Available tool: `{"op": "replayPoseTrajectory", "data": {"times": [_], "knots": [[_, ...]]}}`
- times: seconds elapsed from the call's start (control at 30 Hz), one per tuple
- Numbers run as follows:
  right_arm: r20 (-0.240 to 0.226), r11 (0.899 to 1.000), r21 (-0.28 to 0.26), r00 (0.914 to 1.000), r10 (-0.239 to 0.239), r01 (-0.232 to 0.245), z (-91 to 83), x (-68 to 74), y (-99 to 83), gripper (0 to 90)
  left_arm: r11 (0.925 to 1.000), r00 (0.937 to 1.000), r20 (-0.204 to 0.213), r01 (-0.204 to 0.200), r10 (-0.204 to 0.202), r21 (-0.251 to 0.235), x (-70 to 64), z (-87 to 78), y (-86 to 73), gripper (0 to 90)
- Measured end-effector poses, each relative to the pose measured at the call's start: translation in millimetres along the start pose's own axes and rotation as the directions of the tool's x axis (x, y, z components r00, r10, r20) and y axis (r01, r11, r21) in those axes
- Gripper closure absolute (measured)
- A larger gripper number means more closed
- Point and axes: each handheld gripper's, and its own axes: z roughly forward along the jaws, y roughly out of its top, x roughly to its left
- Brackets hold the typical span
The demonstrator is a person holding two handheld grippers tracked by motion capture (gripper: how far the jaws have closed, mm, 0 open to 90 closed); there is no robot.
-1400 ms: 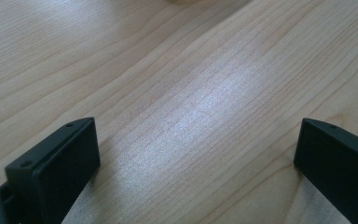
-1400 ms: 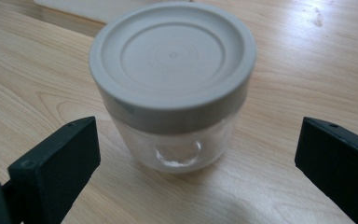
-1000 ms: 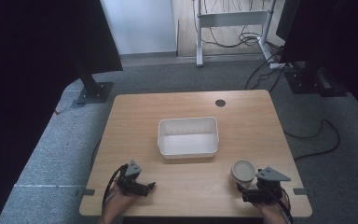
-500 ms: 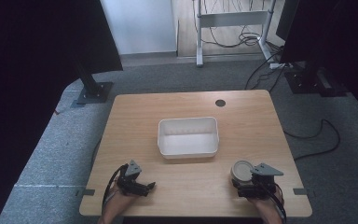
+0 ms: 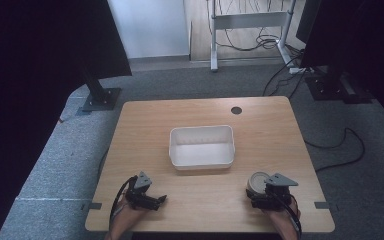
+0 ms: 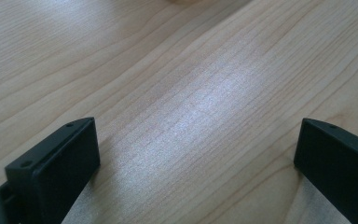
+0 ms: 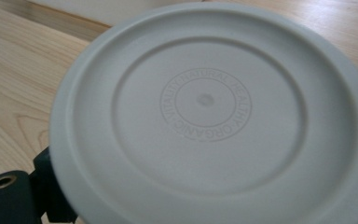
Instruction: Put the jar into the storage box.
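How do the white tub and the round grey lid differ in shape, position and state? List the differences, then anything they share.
The white tub is rectangular; the round grey lid is circular. The tub sits at mid-table, away from both grippers; the lid lies at the near edge by the right gripper. The tub is deep and open-topped; the lid is shallow, with embossed lettering. Both are pale plastic.

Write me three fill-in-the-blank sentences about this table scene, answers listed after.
1. The white tub at the table's middle is ____ inside.
2. The left gripper's jaws stand ____ over bare wood.
3. The round grey lid sits at the ____ gripper.

Missing words: empty; open; right
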Motion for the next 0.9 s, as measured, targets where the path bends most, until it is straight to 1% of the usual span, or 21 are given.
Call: {"op": "replayPoseTrajectory", "data": {"times": [0.03,0.13,0.3,0.53,0.9], "knots": [[0.019,1.0,-0.001,0.9998,0.001,-0.001,-0.9,1.7,0.9,8.6,1.0,1.0,0.0,0.0,0.0,0.0,0.0,0.0,0.0,0.0],[0.034,1.0,-0.001,0.9994,0.004,-0.004,-1.6,3.6,1.4,8.9,1.0,1.0,0.0,0.0,0.0,0.0,0.0,0.0,0.0,0.0],[0.026,1.0,0.003,0.9996,0.008,-0.008,-2.5,5.2,1.8,8.9,1.0,1.0,0.0,0.0,0.0,0.0,0.0,0.0,0.0,0.0],[0.038,1.0,-0.013,0.9992,-0.009,0.01,-7.5,9.1,6.4,8.9,1.0,1.0,0.0,0.0,0.0,0.0,0.0,0.0,0.0,0.0],[0.023,0.999,-0.017,0.9994,-0.026,0.027,-7.0,16.7,19.2,8.9,1.0,1.0,0.0,0.0,0.0,0.0,0.0,0.0,0.0,0.0]]}}
